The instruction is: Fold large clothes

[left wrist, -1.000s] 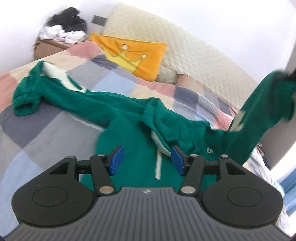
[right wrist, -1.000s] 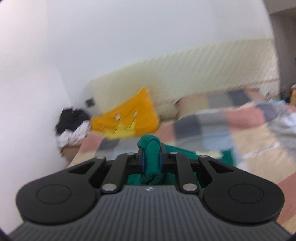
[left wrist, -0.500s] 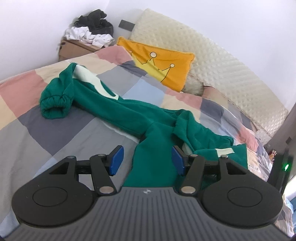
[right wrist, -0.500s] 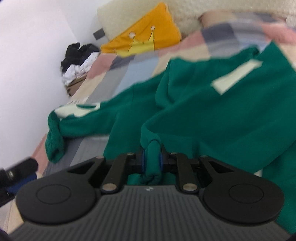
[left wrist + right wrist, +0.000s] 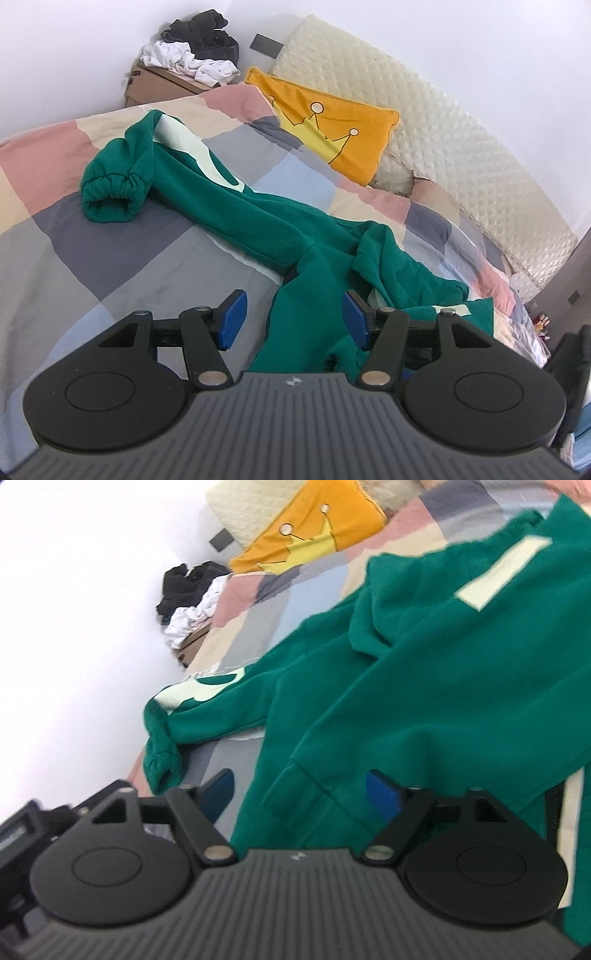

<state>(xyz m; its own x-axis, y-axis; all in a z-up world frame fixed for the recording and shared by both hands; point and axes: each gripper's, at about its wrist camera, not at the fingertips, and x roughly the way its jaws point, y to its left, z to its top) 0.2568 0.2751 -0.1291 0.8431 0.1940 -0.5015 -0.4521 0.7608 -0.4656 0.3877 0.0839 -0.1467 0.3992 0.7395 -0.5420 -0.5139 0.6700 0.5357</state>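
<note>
Green hoodie [image 5: 295,236] sprawls over the patchwork bedspread [image 5: 110,251], one sleeve cuff at ten o'clock. Left gripper [image 5: 291,317] hangs half open, empty; right gripper [image 5: 299,794] is opening, fabric loose between its pads. Orange crown pillow [image 5: 332,133] by the quilted headboard [image 5: 424,122].

Sweatshirt [image 5: 317,258] lies spread on bed quilt [image 5: 110,251], body near foot edge. One sleeve [image 5: 192,184] stretches across quilt toward far left corner, cuff [image 5: 110,192] resting on quilt. Cushion [image 5: 332,129] at head of bed, leaning on padded headboard [image 5: 443,140]. Cardboard box [image 5: 159,85] beside bed in far corner, heap of clothes [image 5: 195,48] on top. Wall plate [image 5: 266,46] on wall between box and headboard.
</note>
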